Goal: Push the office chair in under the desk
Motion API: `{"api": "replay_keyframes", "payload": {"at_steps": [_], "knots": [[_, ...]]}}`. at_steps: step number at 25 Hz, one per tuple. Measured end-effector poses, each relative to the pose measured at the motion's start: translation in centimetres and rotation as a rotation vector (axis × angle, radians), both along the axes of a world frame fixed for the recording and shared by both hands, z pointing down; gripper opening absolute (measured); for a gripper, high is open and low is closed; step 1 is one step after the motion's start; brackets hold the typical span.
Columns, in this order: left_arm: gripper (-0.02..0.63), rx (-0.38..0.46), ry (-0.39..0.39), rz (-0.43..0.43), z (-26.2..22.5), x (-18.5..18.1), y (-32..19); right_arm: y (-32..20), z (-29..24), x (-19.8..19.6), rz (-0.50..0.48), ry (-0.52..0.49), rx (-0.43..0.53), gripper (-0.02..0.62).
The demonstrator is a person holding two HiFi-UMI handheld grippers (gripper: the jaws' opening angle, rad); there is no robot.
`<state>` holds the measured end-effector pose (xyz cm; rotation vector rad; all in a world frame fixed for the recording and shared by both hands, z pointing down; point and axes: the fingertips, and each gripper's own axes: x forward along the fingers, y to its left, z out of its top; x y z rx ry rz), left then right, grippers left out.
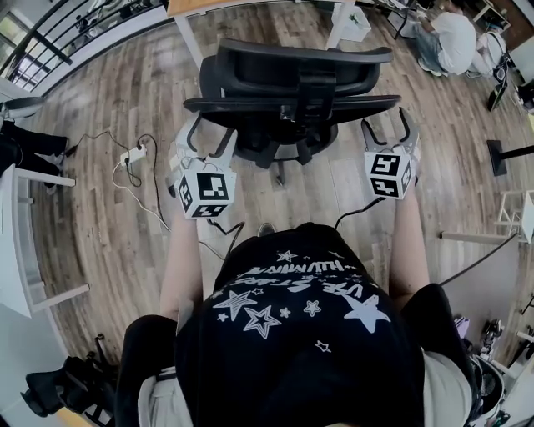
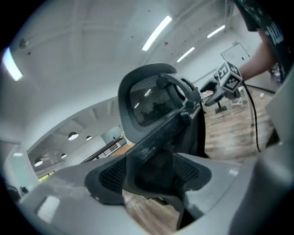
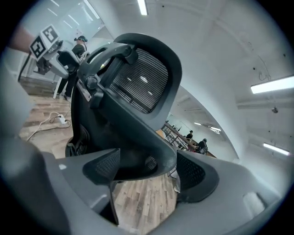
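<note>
A black office chair (image 1: 292, 75) stands just ahead of me on the wood floor, its mesh back toward me. Beyond it, at the top of the head view, the wooden desk (image 1: 196, 7) stands on white legs. My left gripper (image 1: 210, 133) is at the left end of the chair back. Its jaws are wide, and the back's frame edge (image 2: 147, 137) lies between the pads without being clamped. My right gripper (image 1: 388, 125) is at the right end, also open, with the back's curved edge (image 3: 138, 137) between its pads and a gap beside it.
A power strip and cables (image 1: 133, 156) lie on the floor to the left. There is a white table (image 1: 17, 233) at the far left, and a black bag (image 1: 67, 388) at the bottom left. A person (image 1: 450, 37) sits at the upper right, near a black stand base (image 1: 501, 154).
</note>
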<state>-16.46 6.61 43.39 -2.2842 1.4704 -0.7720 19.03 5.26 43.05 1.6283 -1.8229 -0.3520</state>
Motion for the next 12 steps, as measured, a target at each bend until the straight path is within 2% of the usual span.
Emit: {"api": "replay_keyframes", "payload": {"at_steps": [4, 12], "knots": [[0.324, 0.04, -0.126, 0.048, -0.4, 0.4, -0.4, -0.5, -1.0, -0.1, 0.033, 0.074, 0.028, 0.39], [0.324, 0.09, -0.291, 0.059, -0.6, 0.5, -2.3, -2.7, -0.8, -0.3, 0.016, 0.23, 0.021, 0.383]]}}
